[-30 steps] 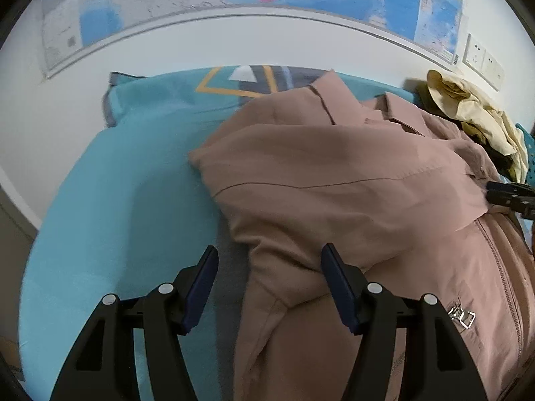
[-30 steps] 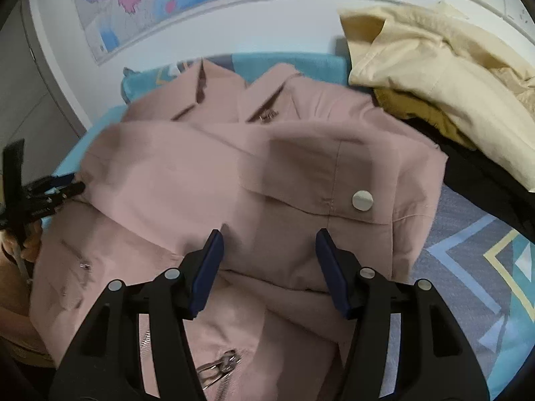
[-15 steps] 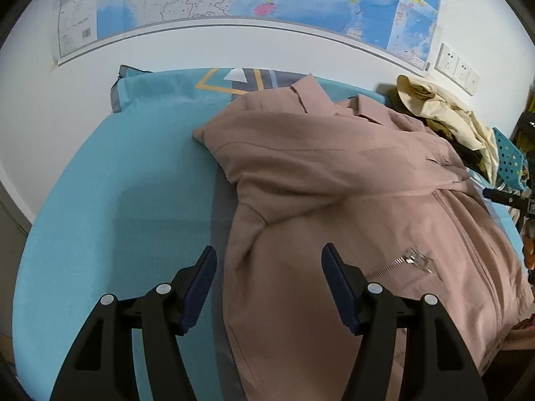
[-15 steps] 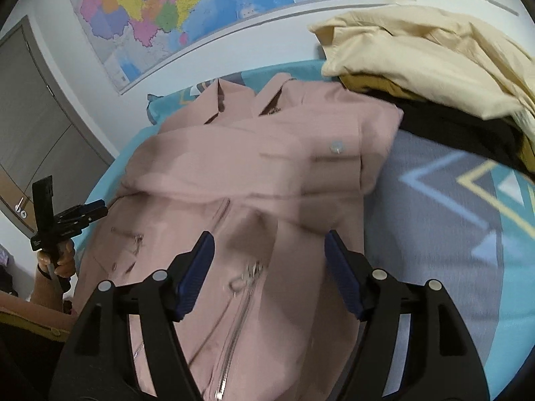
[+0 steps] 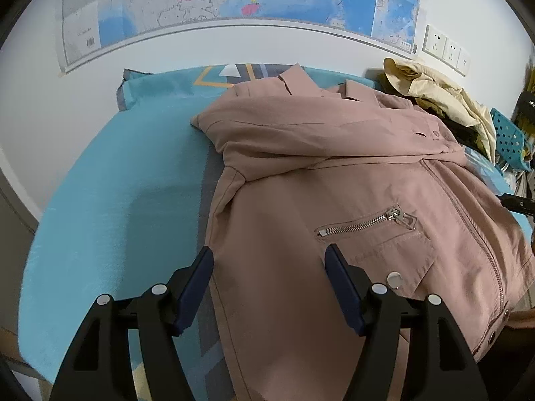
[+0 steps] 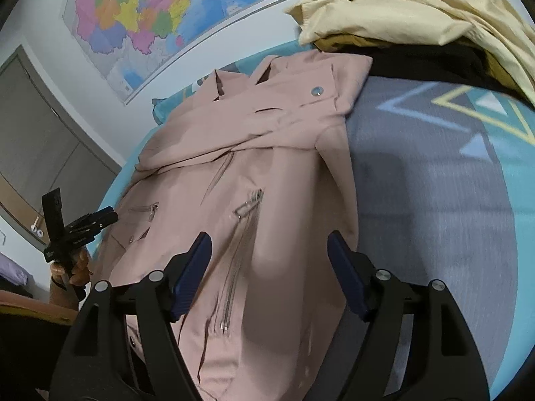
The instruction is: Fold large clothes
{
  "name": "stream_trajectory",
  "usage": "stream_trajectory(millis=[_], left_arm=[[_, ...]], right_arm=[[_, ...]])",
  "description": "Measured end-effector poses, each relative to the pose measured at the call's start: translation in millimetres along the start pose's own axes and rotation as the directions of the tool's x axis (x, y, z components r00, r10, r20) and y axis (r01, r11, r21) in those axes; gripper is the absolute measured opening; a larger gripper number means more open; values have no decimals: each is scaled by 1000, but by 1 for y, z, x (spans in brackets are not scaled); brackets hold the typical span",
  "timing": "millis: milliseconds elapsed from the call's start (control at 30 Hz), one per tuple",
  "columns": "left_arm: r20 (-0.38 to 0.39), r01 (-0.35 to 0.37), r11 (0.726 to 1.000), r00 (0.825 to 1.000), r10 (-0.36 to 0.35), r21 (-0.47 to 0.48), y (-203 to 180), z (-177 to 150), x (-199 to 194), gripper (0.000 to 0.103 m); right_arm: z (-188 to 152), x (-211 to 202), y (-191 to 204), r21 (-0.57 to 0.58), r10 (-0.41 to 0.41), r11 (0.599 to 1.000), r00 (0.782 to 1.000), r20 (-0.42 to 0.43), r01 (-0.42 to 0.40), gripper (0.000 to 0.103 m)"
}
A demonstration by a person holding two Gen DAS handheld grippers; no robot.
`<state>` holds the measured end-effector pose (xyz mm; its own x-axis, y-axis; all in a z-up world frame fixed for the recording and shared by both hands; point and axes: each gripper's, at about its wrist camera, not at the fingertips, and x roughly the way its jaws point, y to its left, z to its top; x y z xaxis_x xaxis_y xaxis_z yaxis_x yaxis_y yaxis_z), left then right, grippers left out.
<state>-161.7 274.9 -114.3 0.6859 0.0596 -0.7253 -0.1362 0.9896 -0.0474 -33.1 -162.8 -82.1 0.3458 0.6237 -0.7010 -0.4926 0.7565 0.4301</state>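
Sleeves already lie folded across the pink jacket (image 5: 334, 200) on the bed (image 5: 117, 200); my left tool (image 5: 269, 279) and right tool (image 6: 269, 267) (both gaping, empty) have just widened; hem-to-collar fold remains.

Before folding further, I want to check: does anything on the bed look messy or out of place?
The pink jacket lies fairly flat, sleeves folded across its chest. Only the cream and dark clothes heaped near the wall look untidy.
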Motion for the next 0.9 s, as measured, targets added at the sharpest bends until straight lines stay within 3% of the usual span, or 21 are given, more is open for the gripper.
stream_trajectory(millis=[500, 600, 900], left_arm=[[18, -30, 999, 999, 30, 21, -18, -19, -24, 67], [4, -35, 999, 999, 34, 9, -15, -25, -26, 75], [-91, 51, 993, 994, -61, -108, 19, -57, -34, 75]], right_arm=[[-29, -26, -10, 39, -12, 999, 1000, 5, 12, 82], [-36, -27, -18, 66, -2, 998, 1000, -4, 2, 83], [-47, -30, -13, 45, 41, 998, 999, -25, -40, 89]])
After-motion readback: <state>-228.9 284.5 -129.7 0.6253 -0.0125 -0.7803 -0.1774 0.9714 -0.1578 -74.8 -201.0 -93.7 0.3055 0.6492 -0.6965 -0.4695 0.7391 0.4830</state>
